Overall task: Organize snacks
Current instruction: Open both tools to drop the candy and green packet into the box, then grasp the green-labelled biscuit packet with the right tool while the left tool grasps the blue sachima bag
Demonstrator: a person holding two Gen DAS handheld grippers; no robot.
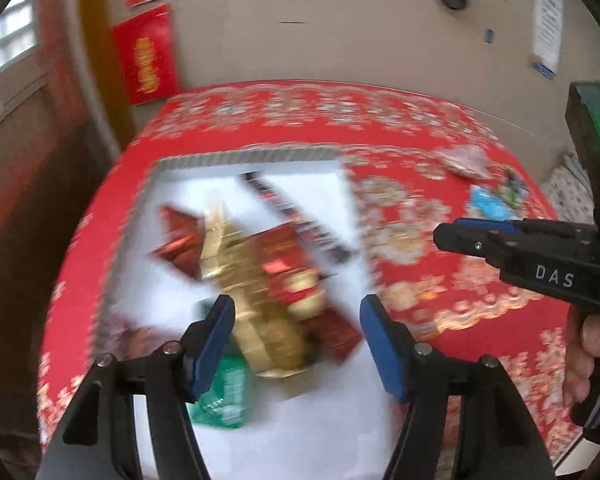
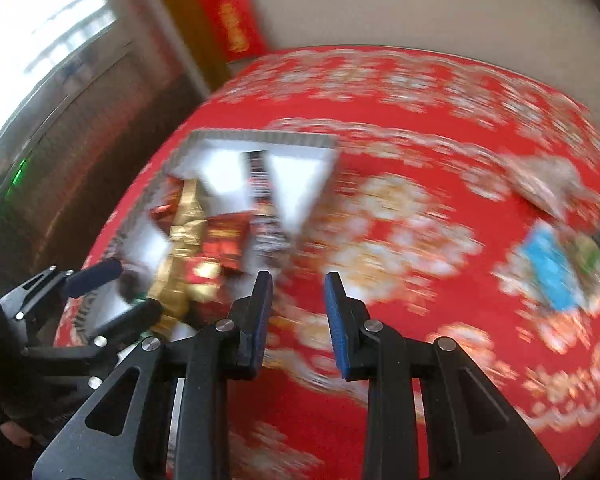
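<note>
1. Snacks split in two lots: most already inside white box (image 1: 172, 176) on red-patterned desk (image 1: 420, 120); blue packet (image 2: 552, 272) plus pale crinkly bag (image 2: 548, 184) lying loose on desk, well apart from box.
2. In box: long gold pack (image 1: 256, 308), red foil packs (image 1: 284, 264), green pack (image 1: 228, 392), dark strip pack near back. All blurred, labels unreadable.
3. Left gripper (image 1: 296, 336) over box, fingers spread, nothing pinched; gold pack visible below gap, not touched as far as can be told.
4. Right gripper (image 2: 296, 312) over bare desk beside box, fingers nearly together w/ small gap, empty.
5. Handling, prob.: loose packets light, soft, foil/plastic, slippery, crushable contents. Best taken at sealed edge or across narrow side, gentle squeeze.
6. Blue packet flat on cloth: low approach needed, risk of snagging cloth or packet sliding away.
</note>
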